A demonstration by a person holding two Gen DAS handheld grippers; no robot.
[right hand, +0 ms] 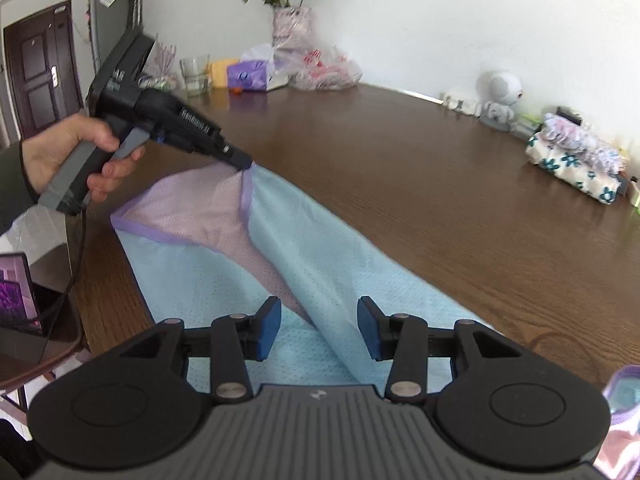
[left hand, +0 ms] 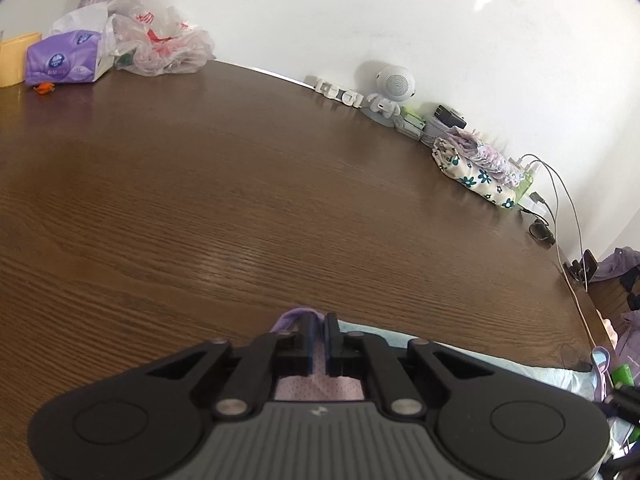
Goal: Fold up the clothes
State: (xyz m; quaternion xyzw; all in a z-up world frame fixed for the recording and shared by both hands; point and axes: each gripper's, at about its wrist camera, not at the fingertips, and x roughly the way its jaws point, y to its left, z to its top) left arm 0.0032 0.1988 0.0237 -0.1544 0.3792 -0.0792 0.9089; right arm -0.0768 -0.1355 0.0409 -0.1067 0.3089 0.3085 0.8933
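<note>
Right wrist view showed the right gripper (right hand: pixel 319 328) hanging with its jaws partly apart over a raised ridge of the garment (right hand: pixel 320 256), the pads either side of the fold and not pressing it. Further off, the left gripper (right hand: pixel 243 165) was pinched nearly closed on the purple-trimmed edge of the cloth, lifting that corner so the pink underside showed; a hand (right hand: pixel 66 152) held its grip. From the left wrist, the same trim (left hand: pixel 298 314) sat between the narrow blue pads.

The garment lay at the near edge of the table (right hand: pixel 440 184), pale blue, thin and perforated. It looked light and limp, likely to sag and slide, so the bound hem or a gathered ridge seemed the safest hold.

Dark wood grain ran across the table. A floral bundle (right hand: pixel 576 160), a small white speaker (right hand: pixel 502 86), plastic bags (right hand: pixel 320 68) and a vase of flowers (right hand: pixel 290 24) lined the white wall.
</note>
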